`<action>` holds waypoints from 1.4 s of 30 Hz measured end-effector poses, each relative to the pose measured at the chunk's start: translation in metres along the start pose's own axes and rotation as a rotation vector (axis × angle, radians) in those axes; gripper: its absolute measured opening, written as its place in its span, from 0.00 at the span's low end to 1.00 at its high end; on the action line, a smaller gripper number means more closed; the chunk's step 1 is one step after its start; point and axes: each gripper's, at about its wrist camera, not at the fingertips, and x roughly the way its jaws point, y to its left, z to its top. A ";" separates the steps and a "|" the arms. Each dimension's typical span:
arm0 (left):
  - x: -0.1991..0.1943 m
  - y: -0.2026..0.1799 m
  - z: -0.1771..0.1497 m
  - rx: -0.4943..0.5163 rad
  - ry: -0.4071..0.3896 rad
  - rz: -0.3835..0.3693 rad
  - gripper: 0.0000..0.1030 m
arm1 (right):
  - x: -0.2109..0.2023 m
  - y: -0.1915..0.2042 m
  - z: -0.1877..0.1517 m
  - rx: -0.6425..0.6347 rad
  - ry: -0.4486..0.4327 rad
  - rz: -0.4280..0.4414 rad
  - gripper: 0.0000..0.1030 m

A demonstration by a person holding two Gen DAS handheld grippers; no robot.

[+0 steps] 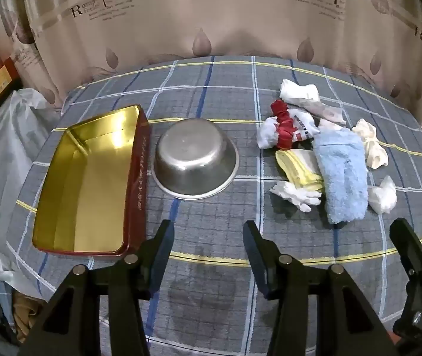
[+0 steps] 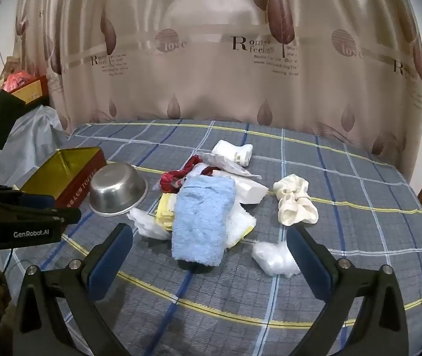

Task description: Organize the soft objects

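Note:
A pile of soft things lies on the checked blue-grey bedcover point(image 1: 211, 213): a rolled light-blue towel point(image 1: 342, 175) point(image 2: 202, 219), a red scrunchie point(image 1: 283, 126) point(image 2: 175, 179), a yellow folded cloth point(image 1: 298, 166), a cream scrunchie point(image 1: 371, 144) point(image 2: 295, 203), white socks point(image 2: 234, 151) and crumpled white tissues point(image 2: 276, 258). My left gripper point(image 1: 208, 252) hovers open over bare cover, below the upturned steel bowl point(image 1: 196, 157), holding nothing. My right gripper point(image 2: 211, 255) stands wide open just in front of the towel's near end, apart from it.
An open red tin box with a gold inside point(image 1: 89, 184) point(image 2: 65, 169) sits left of the bowl point(image 2: 116, 190). A leaf-print curtain point(image 2: 211, 59) hangs behind the bed. Plastic bags point(image 1: 0, 154) lie off the left edge.

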 end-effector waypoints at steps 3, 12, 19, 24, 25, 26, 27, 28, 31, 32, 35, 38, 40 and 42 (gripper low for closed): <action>0.001 0.001 0.000 -0.003 0.008 -0.006 0.48 | 0.001 0.000 0.001 -0.002 0.022 -0.001 1.00; 0.005 0.007 -0.001 -0.027 0.026 0.015 0.48 | 0.000 -0.002 -0.003 0.002 0.020 0.008 1.00; 0.005 0.006 -0.003 -0.022 0.019 0.020 0.48 | 0.005 -0.002 -0.003 0.011 0.043 0.001 1.00; 0.005 0.004 -0.004 -0.016 0.018 0.022 0.48 | 0.008 -0.002 -0.003 0.015 0.053 -0.002 1.00; 0.005 0.004 -0.003 -0.015 0.017 0.025 0.48 | 0.008 -0.002 -0.003 0.016 0.054 0.000 1.00; 0.005 0.003 -0.003 -0.013 0.018 0.027 0.48 | 0.007 -0.002 -0.003 0.015 0.054 0.000 1.00; 0.005 0.004 -0.004 -0.015 0.017 0.025 0.48 | 0.008 -0.002 -0.003 0.015 0.056 0.000 1.00; 0.005 0.003 -0.004 -0.016 0.017 0.025 0.48 | 0.008 -0.001 -0.004 0.015 0.057 0.000 1.00; 0.006 0.003 -0.004 -0.015 0.016 0.025 0.48 | 0.008 -0.002 -0.004 0.016 0.057 0.001 1.00; 0.006 0.003 -0.004 -0.015 0.019 0.028 0.48 | 0.007 -0.001 -0.004 0.016 0.056 0.002 1.00; 0.006 0.005 -0.004 -0.018 0.024 0.026 0.48 | 0.007 -0.001 -0.004 0.014 0.058 0.000 1.00; 0.004 0.006 -0.003 -0.016 0.017 0.028 0.48 | 0.008 -0.001 -0.004 0.015 0.057 0.002 1.00; 0.003 0.007 -0.003 -0.018 0.012 0.028 0.48 | 0.008 -0.001 -0.004 0.016 0.057 -0.001 1.00; 0.003 0.007 -0.003 -0.016 0.012 0.027 0.48 | 0.008 -0.001 -0.004 0.017 0.057 0.001 1.00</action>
